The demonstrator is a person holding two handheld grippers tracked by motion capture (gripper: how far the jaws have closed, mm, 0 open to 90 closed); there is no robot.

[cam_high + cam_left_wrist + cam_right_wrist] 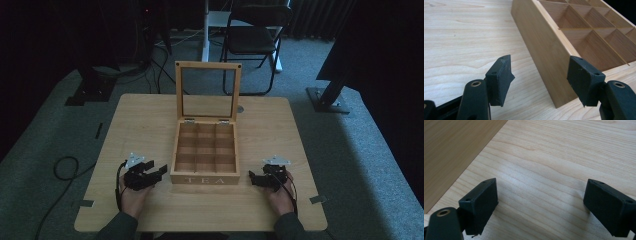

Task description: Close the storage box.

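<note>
A wooden tea box (205, 150) marked TEA stands in the middle of the table, its glass lid (208, 91) raised upright; the compartments look empty. My left gripper (156, 171) rests on the table just left of the box's front corner, open. In the left gripper view that gripper (541, 80) has its jaws wide apart, with the box's near corner (554, 62) between and beyond them. My right gripper (254, 179) lies right of the box, open; in the right gripper view it (544, 205) holds nothing over bare table, with the box's side wall (451, 152) at the left.
The light wooden table (150, 120) has rounded corners. A black folding chair (255, 37) and dark stands sit on the carpet beyond the far edge. A cable (65, 167) loops on the floor at the left.
</note>
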